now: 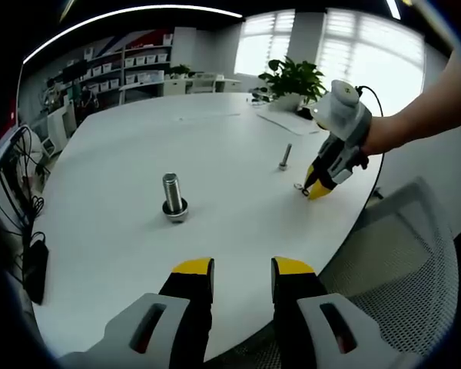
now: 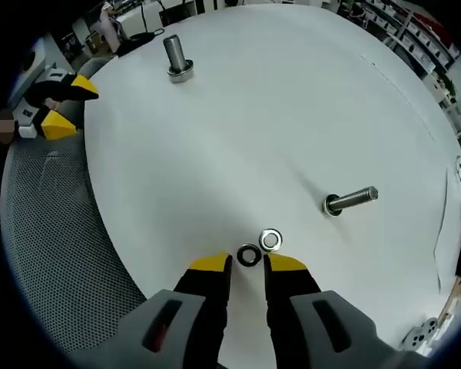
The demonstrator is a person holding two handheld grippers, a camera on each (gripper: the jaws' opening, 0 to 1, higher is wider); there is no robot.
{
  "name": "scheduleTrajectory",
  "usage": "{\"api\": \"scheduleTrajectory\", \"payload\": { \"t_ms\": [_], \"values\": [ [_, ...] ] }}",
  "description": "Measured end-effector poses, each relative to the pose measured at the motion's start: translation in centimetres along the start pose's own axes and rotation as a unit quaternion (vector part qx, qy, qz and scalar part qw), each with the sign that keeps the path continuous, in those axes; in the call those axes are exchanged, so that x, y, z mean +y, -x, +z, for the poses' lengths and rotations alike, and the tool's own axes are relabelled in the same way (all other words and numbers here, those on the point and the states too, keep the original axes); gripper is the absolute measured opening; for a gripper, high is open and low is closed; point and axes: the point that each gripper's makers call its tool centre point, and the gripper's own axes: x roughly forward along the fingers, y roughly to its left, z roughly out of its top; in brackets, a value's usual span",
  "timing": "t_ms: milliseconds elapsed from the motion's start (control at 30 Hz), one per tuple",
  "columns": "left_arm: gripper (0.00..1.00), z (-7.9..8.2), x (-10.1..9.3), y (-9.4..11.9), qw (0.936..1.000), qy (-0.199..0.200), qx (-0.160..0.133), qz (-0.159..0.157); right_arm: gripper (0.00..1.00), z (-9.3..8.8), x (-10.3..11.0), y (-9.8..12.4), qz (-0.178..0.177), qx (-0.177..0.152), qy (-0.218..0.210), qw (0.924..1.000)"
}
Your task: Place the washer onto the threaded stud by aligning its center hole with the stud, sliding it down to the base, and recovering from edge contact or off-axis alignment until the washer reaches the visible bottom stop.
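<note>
Jaws apart, right gripper (image 2: 247,264) astride dark washer (image 2: 248,255).

A large white worktop (image 1: 215,146) with a rounded edge is seen carrying a few metal parts. A thick stud (image 1: 172,195) stands upright on its wide base, well apart from a thinner stud (image 2: 352,200), which also stands upright. Near the thinner stud, two washers are laid flat, touching each other: a dark one (image 2: 249,255) and a bright one (image 2: 270,240). At the far edge, a potted plant (image 1: 294,80) and flat sheets (image 1: 290,121) are set.
</note>
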Motion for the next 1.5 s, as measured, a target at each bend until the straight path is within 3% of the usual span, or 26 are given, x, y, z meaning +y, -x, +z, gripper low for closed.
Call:
{"api": "scheduleTrajectory", "payload": {
  "t_ms": [467, 700, 867, 1067, 1233, 1500],
  "values": [
    [0.27, -0.11, 0.12, -0.04, 1.0, 0.0, 0.004, 0.003, 0.15, 0.23, -0.39, -0.39, 0.01, 0.051, 0.036, 0.998],
    [0.27, -0.16, 0.06, -0.08, 1.0, 0.0, 0.006, 0.002, 0.15, 0.35, -0.22, -0.44, 0.001, 0.109, 0.048, 0.9929],
    [0.27, -0.22, 0.13, -0.1, 1.0, 0.001, 0.006, 0.004, 0.16, 0.38, -0.2, -0.51, -0.009, 0.127, 0.043, 0.9909],
    [0.27, -0.18, 0.24, -0.01, 1.0, 0.003, 0.005, 0.006, 0.15, 0.2, -0.17, -0.31, -0.014, 0.112, 0.039, 0.9928],
    [0.27, -0.13, 0.25, 0.06, 1.0, 0.002, 0.004, 0.006, 0.15, 0.27, -0.06, -0.09, -0.02, 0.065, 0.026, 0.9973],
    [0.27, -0.13, 0.33, 0.03, 1.0, 0.003, 0.004, 0.007, 0.15, 0.38, -0.18, -0.07, -0.013, 0.027, 0.005, 0.9995]
  ]
}}
